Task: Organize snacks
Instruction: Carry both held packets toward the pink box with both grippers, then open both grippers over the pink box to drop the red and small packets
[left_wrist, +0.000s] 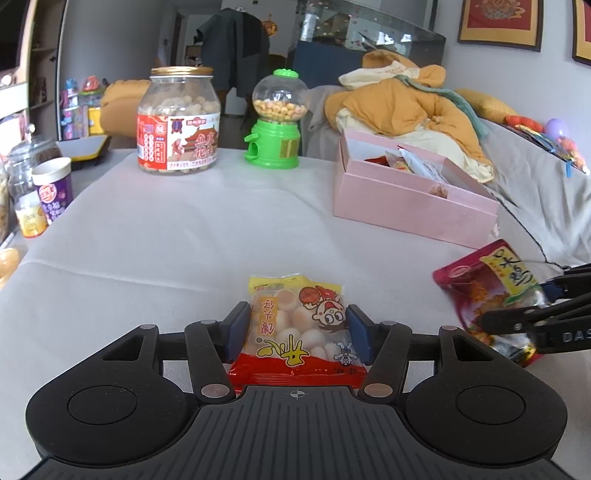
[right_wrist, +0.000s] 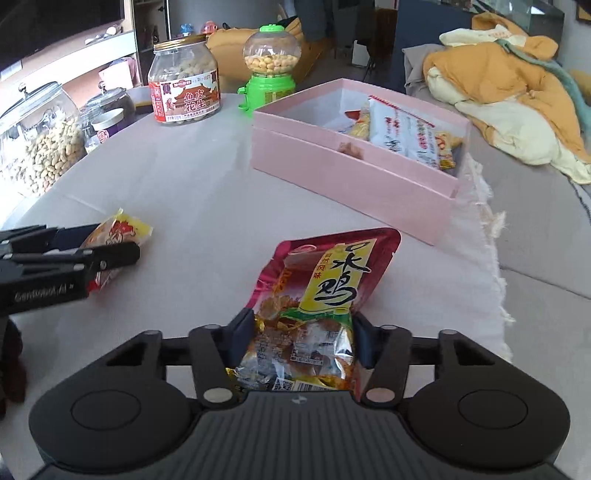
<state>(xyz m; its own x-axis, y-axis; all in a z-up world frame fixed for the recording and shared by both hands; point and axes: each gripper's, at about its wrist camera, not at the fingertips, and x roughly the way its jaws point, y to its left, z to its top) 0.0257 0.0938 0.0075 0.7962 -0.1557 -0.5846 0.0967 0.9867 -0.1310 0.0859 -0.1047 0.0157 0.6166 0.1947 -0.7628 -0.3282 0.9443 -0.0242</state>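
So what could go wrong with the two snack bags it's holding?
The red bag is pinched only at its bottom end by the right gripper, so it might flop or slip out. The pink box already holds packets, so the bag may catch on its wall. The yellow bag in the left gripper is puffy and might pop loose.

Daylit living room, pale grey wall (left_wrist: 450, 22) at the back with red gold-framed pictures (left_wrist: 500, 22) on it. Below them a grey sofa (left_wrist: 535, 177) carries a heaped orange-and-cream quilt (left_wrist: 406, 103); left of it stands a dark glass cabinet (left_wrist: 369, 33).
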